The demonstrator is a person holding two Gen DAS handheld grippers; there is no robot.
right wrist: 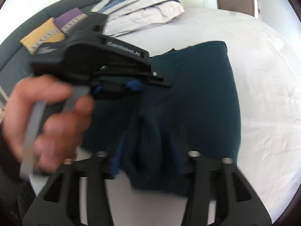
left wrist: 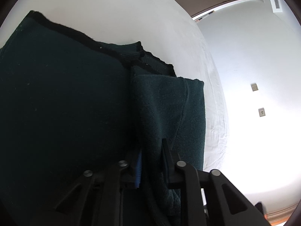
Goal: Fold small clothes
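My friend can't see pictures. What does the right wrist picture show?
A dark green garment lies on a white bed, with a fold of it pinched in the right hand-held gripper at the bottom. On the left, a hand holds the left hand-held gripper against the cloth; folded clothes sit behind.
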